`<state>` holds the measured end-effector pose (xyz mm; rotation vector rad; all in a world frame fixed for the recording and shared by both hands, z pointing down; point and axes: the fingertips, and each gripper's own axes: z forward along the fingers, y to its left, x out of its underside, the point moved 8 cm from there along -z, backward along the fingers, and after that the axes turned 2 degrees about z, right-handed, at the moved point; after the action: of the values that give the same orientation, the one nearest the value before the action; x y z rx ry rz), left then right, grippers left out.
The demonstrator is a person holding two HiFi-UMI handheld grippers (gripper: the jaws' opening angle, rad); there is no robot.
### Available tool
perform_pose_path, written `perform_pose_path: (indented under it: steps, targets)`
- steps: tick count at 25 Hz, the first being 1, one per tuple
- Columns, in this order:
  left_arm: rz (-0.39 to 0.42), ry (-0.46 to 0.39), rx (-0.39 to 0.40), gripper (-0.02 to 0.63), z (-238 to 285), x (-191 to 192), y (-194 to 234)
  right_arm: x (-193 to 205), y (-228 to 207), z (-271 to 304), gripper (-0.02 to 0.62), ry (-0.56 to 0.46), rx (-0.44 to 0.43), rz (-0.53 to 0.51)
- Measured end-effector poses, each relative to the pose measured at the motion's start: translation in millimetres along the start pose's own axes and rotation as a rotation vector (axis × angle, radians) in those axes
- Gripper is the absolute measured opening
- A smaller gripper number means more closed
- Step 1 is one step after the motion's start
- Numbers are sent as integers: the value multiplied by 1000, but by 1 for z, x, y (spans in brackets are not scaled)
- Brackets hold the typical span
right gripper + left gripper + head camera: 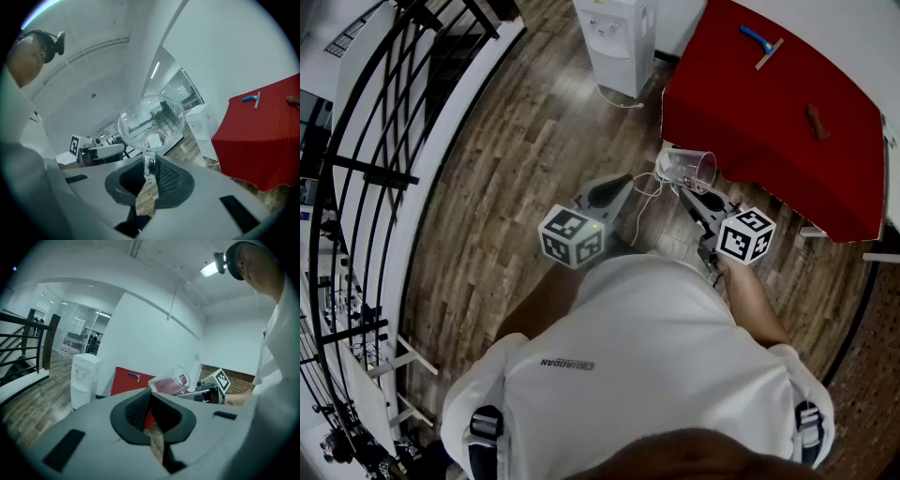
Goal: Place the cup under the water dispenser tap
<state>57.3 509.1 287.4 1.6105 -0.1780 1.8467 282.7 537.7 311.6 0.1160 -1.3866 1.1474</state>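
The right gripper (149,171) has its jaws shut tight on the edge of a clear cup (150,119), and the cup is up in the air, tipped on its side. It hangs over the wood floor (516,169), just beside the corner of the red surface (769,131) and well apart from the white water dispenser (614,37) standing by the wall. The left gripper (151,397) is held up near the right one with its jaws pressed together, and there is nothing between them.
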Motion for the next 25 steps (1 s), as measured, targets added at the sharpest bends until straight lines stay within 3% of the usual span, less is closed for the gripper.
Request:
perform_pose_path:
  steps: [17, 25]
  targets:
    - [14, -4, -6, -5, -9, 2, -10, 6, 14, -10, 44, -37, -41, 42]
    - [9, 17, -15, -5, -13, 10, -8, 19, 9, -7, 44, 2, -14, 34]
